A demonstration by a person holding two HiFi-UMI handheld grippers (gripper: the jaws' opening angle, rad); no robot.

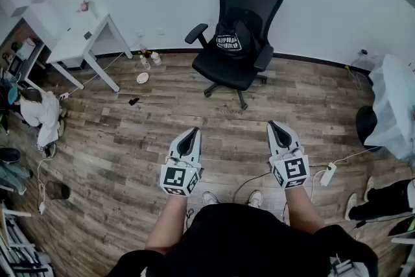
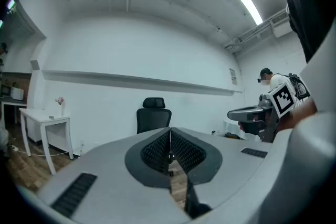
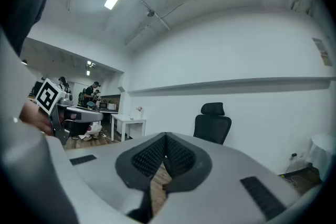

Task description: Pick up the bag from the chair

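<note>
A black bag with white print [image 1: 232, 37] rests on the seat of a black office chair [image 1: 238, 23] against the far wall. My left gripper [image 1: 190, 137] and right gripper [image 1: 275, 130] are held side by side over the wooden floor, well short of the chair, both shut with nothing between the jaws. In the left gripper view the chair [image 2: 153, 116] stands straight ahead beyond the closed jaws [image 2: 169, 140]. In the right gripper view the chair [image 3: 212, 124] is ahead to the right of the closed jaws [image 3: 166, 144].
A white table [image 1: 83, 41] stands at the far left, with bottles [image 1: 150, 60] on the floor beside it. A person crouches at the left [image 1: 37, 110]. A white-covered object [image 1: 394, 104] stands at the right. A power strip and cables [image 1: 327, 173] lie on the floor near my right gripper.
</note>
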